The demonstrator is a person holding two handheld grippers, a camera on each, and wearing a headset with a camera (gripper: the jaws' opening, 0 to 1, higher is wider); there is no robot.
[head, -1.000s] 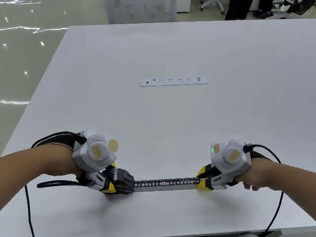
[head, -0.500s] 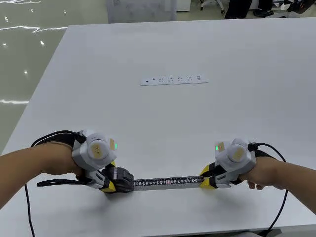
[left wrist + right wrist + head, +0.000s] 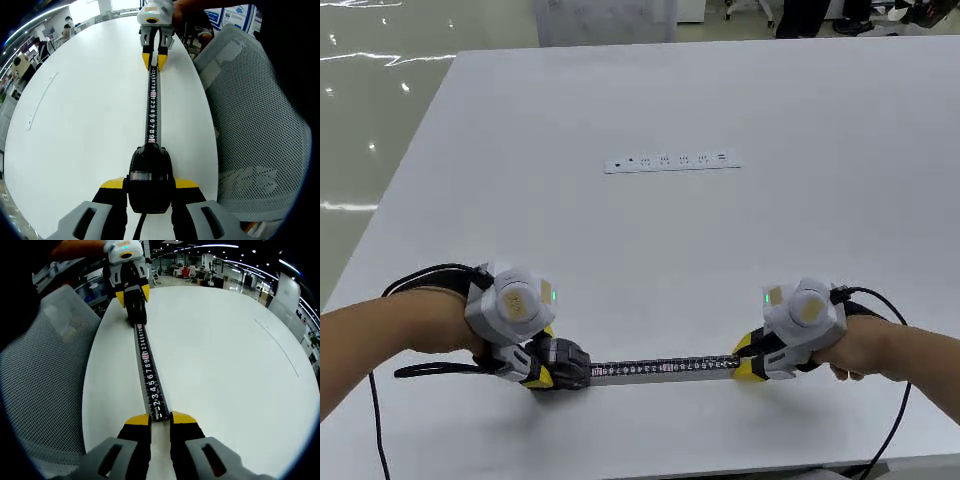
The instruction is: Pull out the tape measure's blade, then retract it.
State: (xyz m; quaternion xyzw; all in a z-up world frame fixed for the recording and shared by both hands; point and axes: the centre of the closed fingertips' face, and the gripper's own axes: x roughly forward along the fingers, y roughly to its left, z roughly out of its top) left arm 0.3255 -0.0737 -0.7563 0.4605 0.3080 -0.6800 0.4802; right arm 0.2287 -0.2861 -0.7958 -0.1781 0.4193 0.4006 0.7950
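The black tape measure case [image 3: 563,364] rests on the white table near its front edge, and my left gripper [image 3: 542,372] is shut on it. In the left gripper view the case [image 3: 148,176] sits between the yellow-tipped jaws. The numbered blade [image 3: 665,368] runs out of the case to the right, flat over the table. My right gripper [image 3: 748,362] is shut on the blade's tip. In the right gripper view the blade [image 3: 149,382] stretches from that gripper [image 3: 159,418] away to the case [image 3: 135,312] held by the other gripper.
A white power strip [image 3: 668,161] lies at mid-table, well beyond the grippers. The table [image 3: 650,250] has wide bare surface behind the tape. A grey mesh chair back [image 3: 250,125] stands off the front edge. Cables trail from both grippers.
My right gripper has moved further right with the blade's tip, so more blade shows. The left gripper and the case have stayed in place.
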